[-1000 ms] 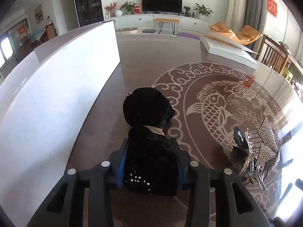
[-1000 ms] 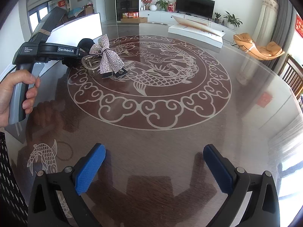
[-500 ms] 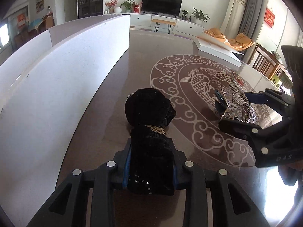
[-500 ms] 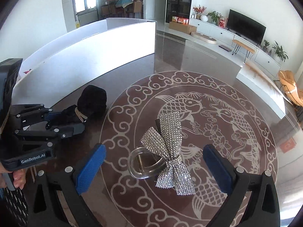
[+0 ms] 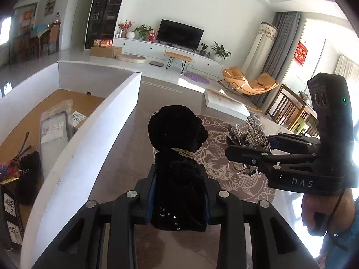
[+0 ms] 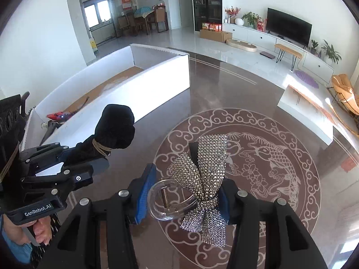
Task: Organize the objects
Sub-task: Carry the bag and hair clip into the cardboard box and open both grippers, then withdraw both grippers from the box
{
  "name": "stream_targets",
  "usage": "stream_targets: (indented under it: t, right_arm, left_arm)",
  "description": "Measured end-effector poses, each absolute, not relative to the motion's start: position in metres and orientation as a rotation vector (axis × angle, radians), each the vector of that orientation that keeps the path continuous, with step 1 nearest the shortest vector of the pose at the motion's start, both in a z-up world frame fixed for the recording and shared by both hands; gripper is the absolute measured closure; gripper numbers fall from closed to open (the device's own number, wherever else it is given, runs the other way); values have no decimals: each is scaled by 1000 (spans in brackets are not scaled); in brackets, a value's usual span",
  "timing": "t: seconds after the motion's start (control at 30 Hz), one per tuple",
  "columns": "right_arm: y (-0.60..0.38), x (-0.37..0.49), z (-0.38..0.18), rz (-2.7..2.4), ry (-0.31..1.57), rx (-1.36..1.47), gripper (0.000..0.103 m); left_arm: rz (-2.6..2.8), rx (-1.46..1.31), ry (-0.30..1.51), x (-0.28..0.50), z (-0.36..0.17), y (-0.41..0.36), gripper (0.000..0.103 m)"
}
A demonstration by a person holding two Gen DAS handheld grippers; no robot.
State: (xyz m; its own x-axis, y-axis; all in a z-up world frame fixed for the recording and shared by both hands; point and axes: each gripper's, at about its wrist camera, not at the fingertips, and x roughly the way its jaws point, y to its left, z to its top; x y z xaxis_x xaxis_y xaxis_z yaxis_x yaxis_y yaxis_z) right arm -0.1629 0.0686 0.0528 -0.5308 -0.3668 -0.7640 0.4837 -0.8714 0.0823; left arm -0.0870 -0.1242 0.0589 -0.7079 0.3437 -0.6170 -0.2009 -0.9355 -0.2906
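A black velvet pouch [image 5: 177, 134], tied at the neck with gold cord, sticks forward out of my left gripper [image 5: 179, 192], which is shut on its lower half and holds it above the table. The right wrist view shows the same pouch [image 6: 116, 125] in the left gripper [image 6: 89, 159], beside the white box. A rhinestone bow hair clip [image 6: 202, 168] with a clear claw sits between the blue pads of my right gripper [image 6: 184, 192]. Its jaws are closing and press on the clip. The clip [image 5: 255, 132] hangs off the table in the right gripper [image 5: 246, 148].
A large white box [image 5: 94, 134] stands at the left with a brown floor. It holds a packaged phone case [image 5: 55, 127], a dark pouch [image 5: 29, 174] and small items. The glossy table [image 6: 224, 103] has a fish pattern. A flat white lid [image 6: 307, 112] lies at the far right.
The right gripper came over the bow clip, closed on it and lifted it. The left gripper rose with the black pouch, and the inside of the white box came into its view.
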Motion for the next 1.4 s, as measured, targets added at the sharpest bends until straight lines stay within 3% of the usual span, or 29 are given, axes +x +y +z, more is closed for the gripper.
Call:
stream_targets:
  t: [0.2, 0.47, 0.57, 0.63, 0.7, 0.8, 0.93, 1.1, 1.23, 1.4]
  right_arm:
    - [-17, -183, 111, -2266, 69, 963, 52]
    - [-164, -212, 94, -2071, 55, 1043, 52]
    - [-197, -215, 63, -1977, 67, 1197, 51]
    - [-207, -217, 41, -1927, 69, 1299, 37]
    - [-207, -211, 36, -1931, 101, 1302, 26]
    - [-197, -202, 49, -1979, 135, 1252, 11]
    - [-175, -194, 77, -2099, 217, 1172, 7]
    - [-154, -188, 96, -2196, 319, 1113, 1]
    - [-148, -183, 96, -2205, 358, 1112, 1]
    - [-147, -180, 96, -2220, 386, 1098, 1]
  left_arm:
    - [2790, -1031, -431, -84, 96, -224, 71]
    - [2932, -1468, -403, -97, 50, -350, 70]
    - [2920, -1550, -397, -99, 37, -364, 59]
    - [2921, -1553, -380, -97, 33, -365, 31]
    - [2951, -1530, -326, -92, 34, -360, 11]
    - [3025, -1501, -182, -85, 41, -346, 0]
    - [3198, -1493, 46, -79, 53, -326, 0]
    - [3249, -1398, 31, -65, 67, -312, 0]
    - [3367, -1353, 222, -54, 78, -293, 0]
    - [3233, -1398, 36, -47, 83, -292, 0]
